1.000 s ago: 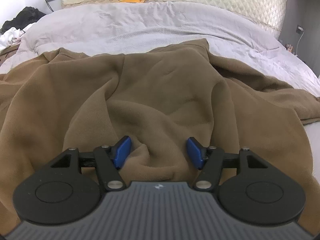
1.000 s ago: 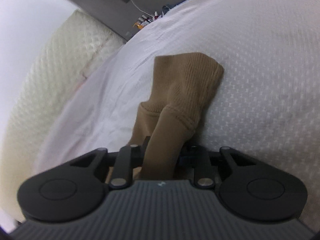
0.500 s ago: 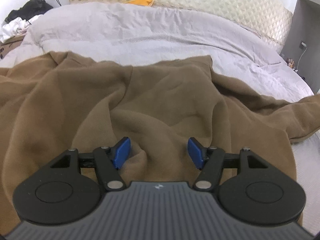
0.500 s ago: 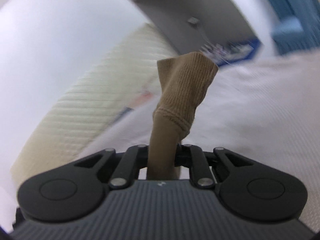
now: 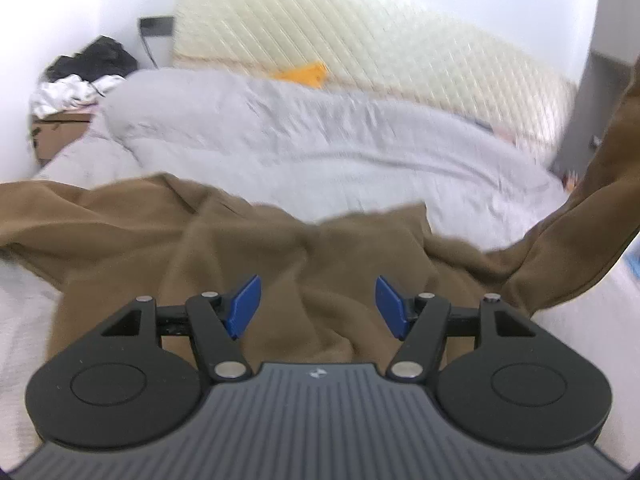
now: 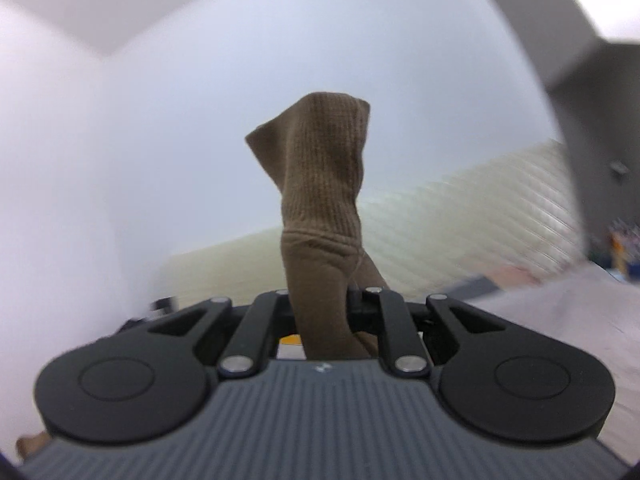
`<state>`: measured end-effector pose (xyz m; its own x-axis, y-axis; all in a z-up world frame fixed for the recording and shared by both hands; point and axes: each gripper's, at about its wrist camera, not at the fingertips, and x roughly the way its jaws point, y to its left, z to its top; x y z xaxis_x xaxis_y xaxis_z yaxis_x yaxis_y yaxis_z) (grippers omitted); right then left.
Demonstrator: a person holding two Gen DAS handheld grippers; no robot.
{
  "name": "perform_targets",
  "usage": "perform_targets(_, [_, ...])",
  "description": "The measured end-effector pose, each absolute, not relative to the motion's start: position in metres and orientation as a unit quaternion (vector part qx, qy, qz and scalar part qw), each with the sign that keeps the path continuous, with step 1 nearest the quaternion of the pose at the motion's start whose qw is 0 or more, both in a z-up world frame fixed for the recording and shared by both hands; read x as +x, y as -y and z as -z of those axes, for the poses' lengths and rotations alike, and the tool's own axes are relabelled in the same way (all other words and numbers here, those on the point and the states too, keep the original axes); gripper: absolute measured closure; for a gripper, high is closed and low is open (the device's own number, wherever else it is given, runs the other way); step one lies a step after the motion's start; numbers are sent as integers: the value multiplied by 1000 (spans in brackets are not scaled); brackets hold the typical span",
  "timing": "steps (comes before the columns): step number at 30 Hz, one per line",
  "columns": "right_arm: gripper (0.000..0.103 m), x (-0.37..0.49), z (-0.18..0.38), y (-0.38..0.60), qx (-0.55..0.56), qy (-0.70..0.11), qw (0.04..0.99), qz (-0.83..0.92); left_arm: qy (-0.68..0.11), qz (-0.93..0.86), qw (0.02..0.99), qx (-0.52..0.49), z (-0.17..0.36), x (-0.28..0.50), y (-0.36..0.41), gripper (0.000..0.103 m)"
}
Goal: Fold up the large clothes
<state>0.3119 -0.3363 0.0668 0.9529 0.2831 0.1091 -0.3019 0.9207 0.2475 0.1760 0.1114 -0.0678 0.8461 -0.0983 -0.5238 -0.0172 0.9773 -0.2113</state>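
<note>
The bed (image 5: 24, 320) fills the left wrist view, with its grey duvet (image 5: 320, 140) bunched ahead of the left gripper (image 5: 316, 306) and a pale quilted headboard (image 5: 360, 56) beyond that. Over the near part of the bed lies the brown garment (image 5: 200, 248), crumpled in loose folds directly ahead of and beneath the left gripper. One sleeve (image 5: 580, 216) rises off the bed to the right of this gripper and runs up out of the picture at the right edge. The left gripper hangs above the cloth with its blue pads (image 5: 244, 306) set wide apart and nothing between them.

Far ahead and to the left sits a cardboard box (image 5: 52, 136) with a heap of black and white clothes (image 5: 84, 72) on top, and an orange item (image 5: 304, 74) lies at the foot of the headboard; all of this is blurred.

In the right wrist view, the right gripper (image 6: 320, 308) is clamped narrowly on the sleeve, whose ribbed cuff (image 6: 320, 168) stands upright just ahead of the fingers against the white wall (image 6: 160, 120). The headboard shows low and to the right of the cuff, smeared by blur.
</note>
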Motion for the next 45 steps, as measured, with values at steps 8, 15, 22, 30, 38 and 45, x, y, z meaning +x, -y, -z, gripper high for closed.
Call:
perform_targets(8, [88,272,-59,173,58,27,962,-265,-221,-15,958,-180,27,112,-198,35])
perform_targets(15, [88,248,31,57,10,-64,949,-307,-200,-38,950,-238,22,66,-263,35])
perform_targets(22, [87,238,127,-16,-47,-194,925,-323,-211,-39,938,-271,46,63,-284,35])
perform_targets(30, [80,222,151,-26,-39,-253,905,-339,-245,-22,926,-288,85,94,-279,35])
perform_targets(38, [37,206,135,13,-4,-325,869,-373,-241,4,931,-275,78,100,-257,35])
perform_targets(45, [26,188,110,67,37,-295,886,-355,-254,33,933,-253,76,98,-221,35])
